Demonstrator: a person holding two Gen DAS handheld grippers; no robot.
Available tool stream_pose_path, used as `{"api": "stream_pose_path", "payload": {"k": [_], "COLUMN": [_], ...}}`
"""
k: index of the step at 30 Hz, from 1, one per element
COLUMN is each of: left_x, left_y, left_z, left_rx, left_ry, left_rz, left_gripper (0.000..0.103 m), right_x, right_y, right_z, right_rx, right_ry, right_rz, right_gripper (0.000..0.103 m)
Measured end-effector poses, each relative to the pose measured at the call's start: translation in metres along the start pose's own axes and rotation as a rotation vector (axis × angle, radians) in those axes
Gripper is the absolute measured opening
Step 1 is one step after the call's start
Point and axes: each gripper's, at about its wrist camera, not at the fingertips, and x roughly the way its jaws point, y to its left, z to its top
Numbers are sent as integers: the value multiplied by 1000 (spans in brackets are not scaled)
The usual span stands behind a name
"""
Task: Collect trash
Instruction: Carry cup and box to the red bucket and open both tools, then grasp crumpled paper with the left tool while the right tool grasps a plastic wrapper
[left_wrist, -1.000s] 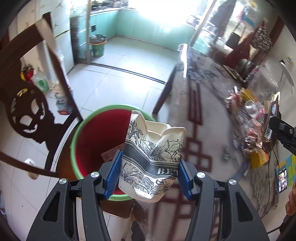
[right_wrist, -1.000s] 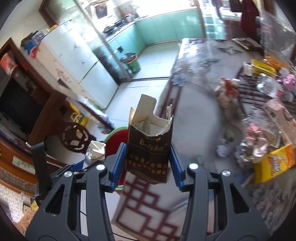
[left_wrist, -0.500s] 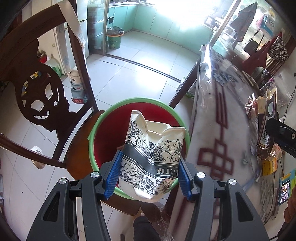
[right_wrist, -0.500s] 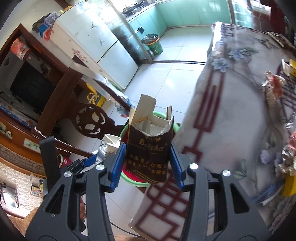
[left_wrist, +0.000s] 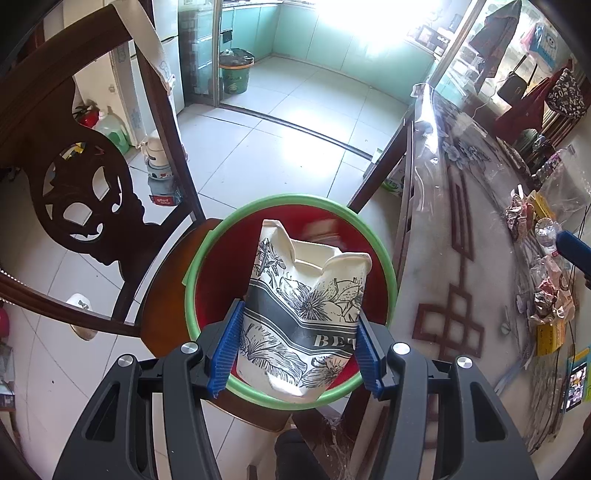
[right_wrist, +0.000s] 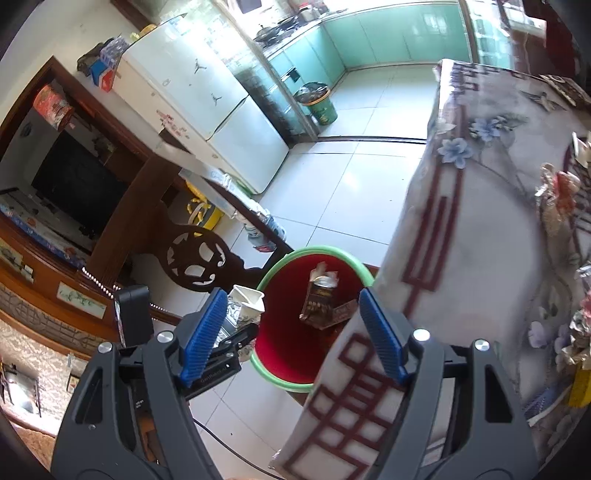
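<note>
While the left gripper (left_wrist: 297, 352) is clamped on a crumpled paper cup (left_wrist: 306, 314) w/ black floral print, its blue pads (left_wrist: 226, 350) are pressed against both sides of the cup's lower half. The cup is held upright directly above a red bucket w/ green rim (left_wrist: 199, 258), which sits just ahead of & below the fingertips on the seat of a carved dark wooden chair (left_wrist: 85, 192). To the right of this gripper a table edge w/ a patterned cloth under clear plastic (left_wrist: 454, 280) is seen, and further right, wrappers & other trash (left_wrist: 550, 295) are scattered on it.

The right gripper (right_wrist: 295, 332) is seen w/ jaws apart & opening; nothing is between them. Beyond its fingertips, inside the same bucket (right_wrist: 354, 264), a dark brown torn carton (right_wrist: 320, 301) lies free of the pads, resting on the red inner surface beside another scrap. To the left of the right gripper's left pad, the left gripper (right_wrist: 236, 332) & the top of the paper cup (right_wrist: 247, 295) are visible at the bucket's near-left rim. The clothed table (right_wrist: 461, 258) is close on the right side, its hanging edge passing just under the right finger. A green bin (right_wrist: 321, 105) stands far ahead on the tiled floor.
</note>
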Motion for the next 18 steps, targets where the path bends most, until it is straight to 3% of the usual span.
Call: {"api": "stream_pose_path", "payload": {"k": [3, 10, 18], "left_x": [2, 2, -12], "left_y": [-5, -23, -54], "left_z": [2, 2, -2], "left_rx": [6, 31, 77], "left_ry": [1, -7, -34], "left_rz": [-4, -18, -67], "left_gripper": [55, 77, 78], "right_x": [-10, -37, -69], "right_y": [-11, -35, -67], "right_z": [-2, -9, -22], "right_rx": [16, 62, 127], "right_ry": [-13, -58, -111], "right_rz": [-25, -63, -98], "right_gripper": [73, 73, 73]}}
